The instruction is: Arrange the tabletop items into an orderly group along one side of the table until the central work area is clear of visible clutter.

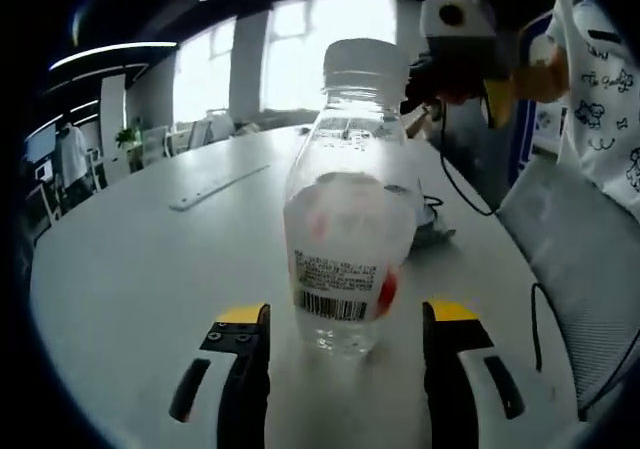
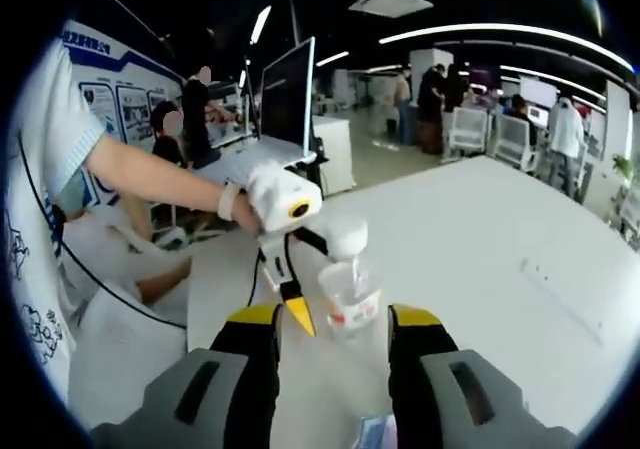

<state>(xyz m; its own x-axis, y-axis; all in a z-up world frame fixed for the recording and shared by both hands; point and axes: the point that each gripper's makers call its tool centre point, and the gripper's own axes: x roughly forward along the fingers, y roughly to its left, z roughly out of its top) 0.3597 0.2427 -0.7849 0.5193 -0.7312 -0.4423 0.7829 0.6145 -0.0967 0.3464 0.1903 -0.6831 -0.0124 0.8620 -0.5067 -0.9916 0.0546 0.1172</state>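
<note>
A clear plastic bottle with a white cap and a red-and-white label stands upright on the white table. My left gripper is open, one jaw on each side of the bottle's base with a gap to each. In the right gripper view, a gloved hand holds the left gripper low beside the same bottle. My right gripper is open just behind it, above the table. The right gripper also hangs beyond the bottle at the upper right in the left gripper view.
A long white power strip lies on the table to the left of the bottle. A black cable and a small crumpled item lie behind it. A grey chair stands at the table's right edge. An open laptop sits on a farther desk.
</note>
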